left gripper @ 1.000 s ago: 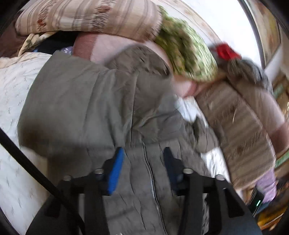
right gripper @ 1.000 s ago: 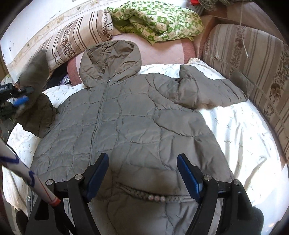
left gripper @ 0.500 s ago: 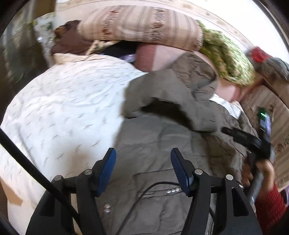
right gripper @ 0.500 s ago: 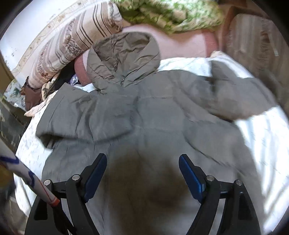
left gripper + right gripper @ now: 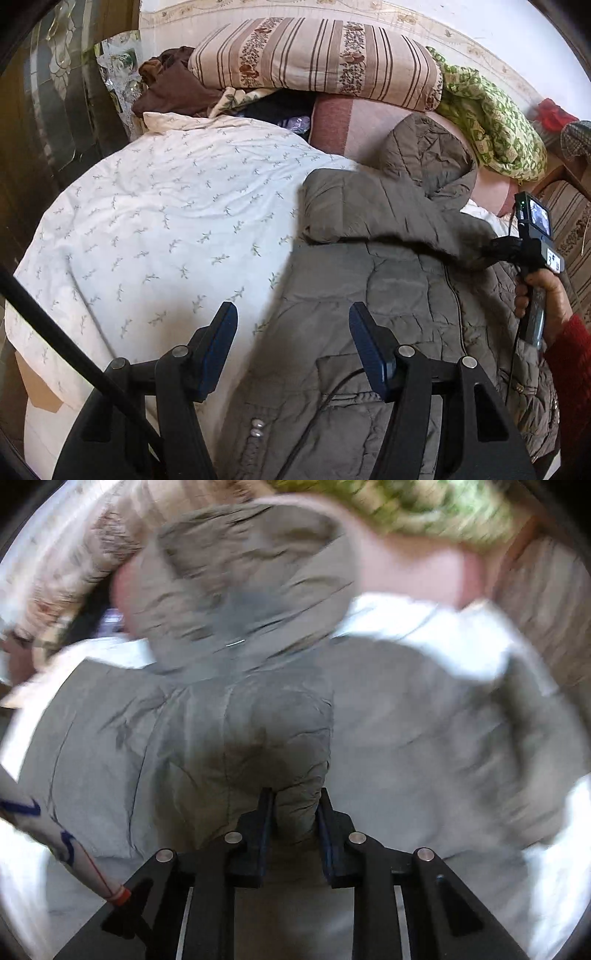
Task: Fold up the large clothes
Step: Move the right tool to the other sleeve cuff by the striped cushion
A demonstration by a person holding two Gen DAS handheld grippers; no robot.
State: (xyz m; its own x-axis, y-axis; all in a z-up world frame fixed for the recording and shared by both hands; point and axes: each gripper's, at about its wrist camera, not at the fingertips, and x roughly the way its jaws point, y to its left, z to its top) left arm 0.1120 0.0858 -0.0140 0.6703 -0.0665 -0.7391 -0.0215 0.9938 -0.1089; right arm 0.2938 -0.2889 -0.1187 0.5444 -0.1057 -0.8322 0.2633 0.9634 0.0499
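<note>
A grey-green quilted hooded jacket (image 5: 388,288) lies front up on a white flowered bedsheet (image 5: 166,221). Its left sleeve (image 5: 373,206) is folded across the chest. My left gripper (image 5: 293,350) is open and empty above the jacket's lower left edge. My right gripper (image 5: 294,812) is shut on the cuff end of the folded sleeve (image 5: 258,720); the right wrist view is blurred. It also shows in the left wrist view (image 5: 498,245), held by a hand in a red sleeve at the sleeve's end. The hood (image 5: 243,576) lies at the far end.
Striped cushions (image 5: 314,59) and a green patterned blanket (image 5: 491,122) are piled at the head of the bed. A striped sofa back (image 5: 572,229) runs along the right side. A dark glass cabinet (image 5: 55,92) stands to the left.
My left gripper let go of the sleeve and drew back to the lower left. My right gripper came in over the chest and shut on the sleeve's cuff.
</note>
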